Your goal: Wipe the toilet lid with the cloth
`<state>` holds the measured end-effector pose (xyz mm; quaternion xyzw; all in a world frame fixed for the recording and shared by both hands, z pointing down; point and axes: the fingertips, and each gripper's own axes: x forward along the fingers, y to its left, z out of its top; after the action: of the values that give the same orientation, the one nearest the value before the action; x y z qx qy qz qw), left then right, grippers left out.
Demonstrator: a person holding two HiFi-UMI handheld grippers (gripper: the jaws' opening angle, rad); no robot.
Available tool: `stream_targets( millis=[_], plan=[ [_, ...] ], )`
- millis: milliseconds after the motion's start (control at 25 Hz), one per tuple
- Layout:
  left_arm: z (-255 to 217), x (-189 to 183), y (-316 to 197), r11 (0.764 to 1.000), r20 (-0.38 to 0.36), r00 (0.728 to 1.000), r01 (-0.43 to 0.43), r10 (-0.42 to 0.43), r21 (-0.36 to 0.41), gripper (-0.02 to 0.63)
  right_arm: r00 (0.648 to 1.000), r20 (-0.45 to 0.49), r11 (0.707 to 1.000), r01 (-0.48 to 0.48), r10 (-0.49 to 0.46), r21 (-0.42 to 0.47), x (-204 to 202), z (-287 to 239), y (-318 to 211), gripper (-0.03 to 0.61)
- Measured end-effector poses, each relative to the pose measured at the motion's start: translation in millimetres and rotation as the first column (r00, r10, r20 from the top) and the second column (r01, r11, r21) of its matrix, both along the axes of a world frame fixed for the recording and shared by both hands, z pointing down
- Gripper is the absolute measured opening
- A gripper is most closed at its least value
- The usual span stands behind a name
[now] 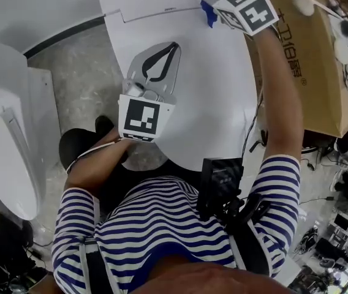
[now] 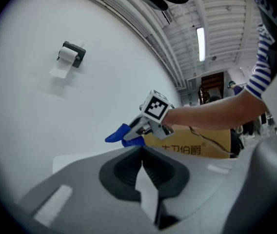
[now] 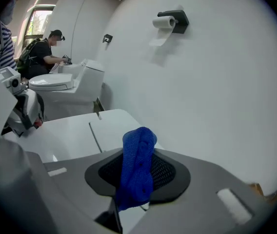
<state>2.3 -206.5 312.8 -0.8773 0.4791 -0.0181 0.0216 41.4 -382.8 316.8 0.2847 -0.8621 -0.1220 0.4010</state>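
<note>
Right gripper (image 3: 139,156) fingers clamp bunched blue cloth (image 3: 137,167) near rear of white plastic toilet lid (image 1: 214,97).
Left gripper (image 2: 142,151) fingers closed, empty, over lid.

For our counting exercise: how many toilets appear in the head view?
2. The middle toilet lies in front of the person; the left toilet stands at the picture's left edge. Others may be out of frame.

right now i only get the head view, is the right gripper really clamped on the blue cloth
Observer: Yes, the right gripper view shows the fingers of the right gripper shut on the bunched blue cloth.
Operator: and the left one, holding anything
Observer: No, the fingers of the left gripper meet at the tips, nothing between them.
Operator: anything on the wall ahead
Observer: A toilet roll holder, with a sheet hanging down.
</note>
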Motion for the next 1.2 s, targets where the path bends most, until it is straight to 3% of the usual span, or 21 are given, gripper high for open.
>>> stream_targets(
  millis=[280,520,800,1200],
  plan=[
    [1,-8,-33,1.0,-0.002,1.0,0.011,-0.011,-0.029,0.003,0.999,-0.038,0.999,0.022,-0.023,-0.03,-54,29,-74,0.12],
    [5,-19,-56,0.999,-0.024,0.999,0.025,-0.027,-0.046,0.003,0.996,-0.089,0.998,0.019,-0.024,-0.059,-79,58,-105,0.12],
    [8,-21,-62,0.998,-0.023,0.999,0.04,-0.041,-0.055,0.003,0.991,-0.121,0.99,0.038,-0.055,-0.139,-84,84,-102,0.12],
    [3,-19,-35,0.998,-0.01,0.999,0.044,-0.045,-0.035,0.003,0.986,-0.132,0.979,0.072,-0.099,-0.193,-70,92,-43,0.12]
  ],
)
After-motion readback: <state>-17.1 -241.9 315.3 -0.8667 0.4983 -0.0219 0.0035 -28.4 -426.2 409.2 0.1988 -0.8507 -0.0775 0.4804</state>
